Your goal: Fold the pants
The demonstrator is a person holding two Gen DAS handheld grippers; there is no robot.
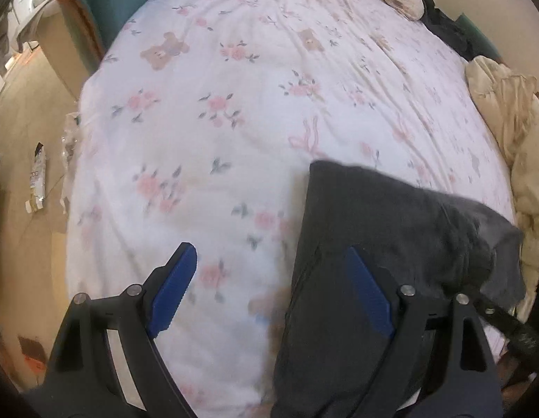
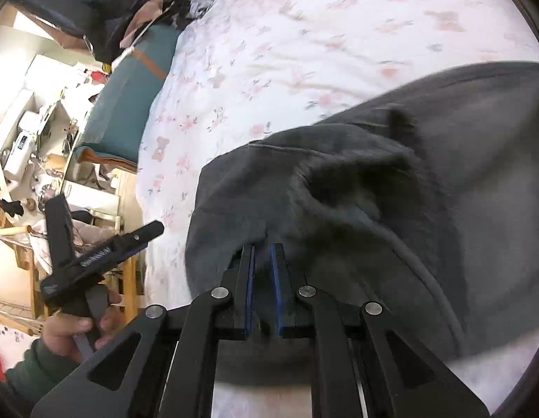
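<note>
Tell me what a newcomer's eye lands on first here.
The dark grey pants lie bunched on the floral bedsheet, filling the right wrist view. The right gripper is pinched on a fold of them, while the left gripper hangs wide open at their left edge.

Left gripper [image 1: 269,261] is spread wide, blue pads [image 1: 173,287] far apart, gripping nothing. Right gripper [image 2: 264,249] is pinched nearly closed on dark cloth. A bare hand [image 2: 77,327] holds the left handle.
</note>
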